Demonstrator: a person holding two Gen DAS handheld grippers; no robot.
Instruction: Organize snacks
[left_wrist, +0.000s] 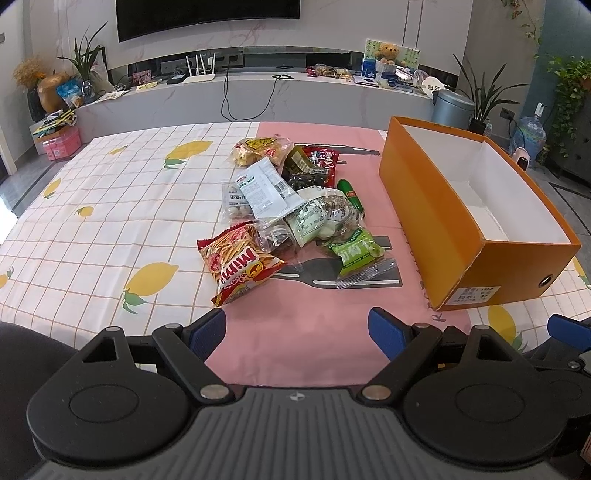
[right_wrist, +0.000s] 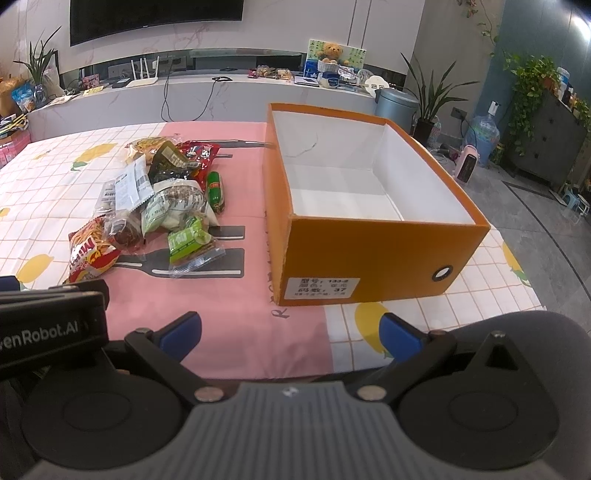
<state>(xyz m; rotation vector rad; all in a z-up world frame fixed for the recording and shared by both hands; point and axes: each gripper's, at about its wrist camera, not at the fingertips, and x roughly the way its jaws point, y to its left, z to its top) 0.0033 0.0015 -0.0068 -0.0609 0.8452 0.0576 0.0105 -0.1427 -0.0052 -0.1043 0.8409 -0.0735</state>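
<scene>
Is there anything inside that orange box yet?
The orange box looks empty: only its white walls and floor show. The near wall hides the closest strip of floor. The snacks all lie outside, beside it.

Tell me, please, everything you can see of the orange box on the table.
The orange box is a lidless rectangular box, apparently cardboard, orange outside and white inside. It stands upright and looks empty. Its near end wall carries a white printed label and a round metal-rimmed hole. It rests on the tablecloth, straddling the pink panel and the lemon-print check, right of the snack pile and apart from it. Neither gripper touches it.
</scene>
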